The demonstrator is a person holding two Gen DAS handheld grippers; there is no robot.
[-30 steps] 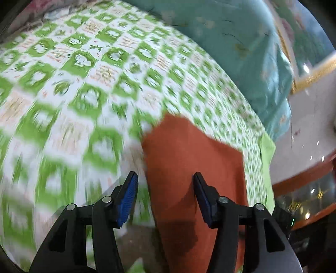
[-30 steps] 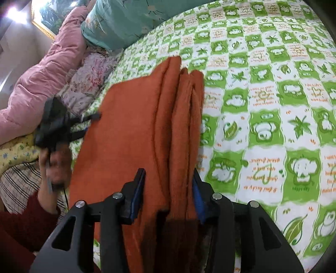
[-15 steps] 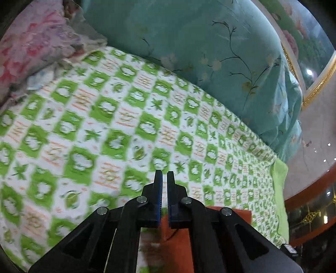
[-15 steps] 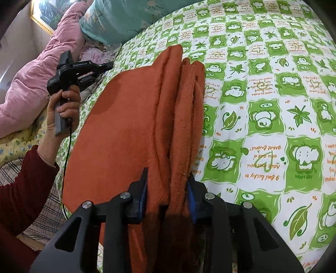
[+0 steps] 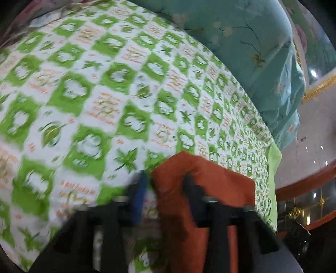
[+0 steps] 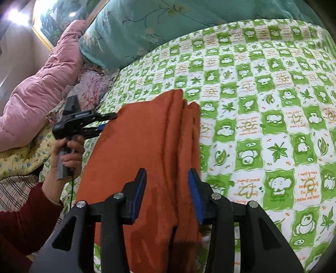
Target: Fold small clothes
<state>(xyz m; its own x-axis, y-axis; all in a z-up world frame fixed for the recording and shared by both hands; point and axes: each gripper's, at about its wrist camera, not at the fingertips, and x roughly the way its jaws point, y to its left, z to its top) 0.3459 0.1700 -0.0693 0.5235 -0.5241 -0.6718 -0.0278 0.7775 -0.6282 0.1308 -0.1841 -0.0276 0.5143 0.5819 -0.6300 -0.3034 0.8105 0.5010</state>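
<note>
One green-and-white checked bedsheet (image 6: 273, 117) is covering the bed and filling most of both views. One teal floral quilt (image 6: 159, 27) is lying bunched along the far edge, one pink padded quilt (image 6: 40, 92) is sitting on the left in the right wrist view, and one framed picture (image 6: 56, 19) is hanging on the wall behind them.

One rust-orange cloth (image 6: 147, 159), the only garment in view, is lying flat on the sheet, already folded lengthwise, with three or so layered edges stacking up along its right side.

Two grippers are showing. The right gripper (image 6: 167, 197) is hovering over the near end of the cloth, jaws opening, the stacked folds sitting between the blue pads (image 6: 139, 195) with no pressing visible. The left gripper (image 6: 105, 122) is reaching in from the cloth's far left edge, held by one hand (image 6: 65, 155) in a dark red sleeve (image 6: 25, 218). In its own blurred view the left gripper (image 5: 162, 187) is straddling a corner of the cloth (image 5: 210, 189), jaws parted and opening; whether the fingers are touching fabric, cannot tell through the blur.
</note>
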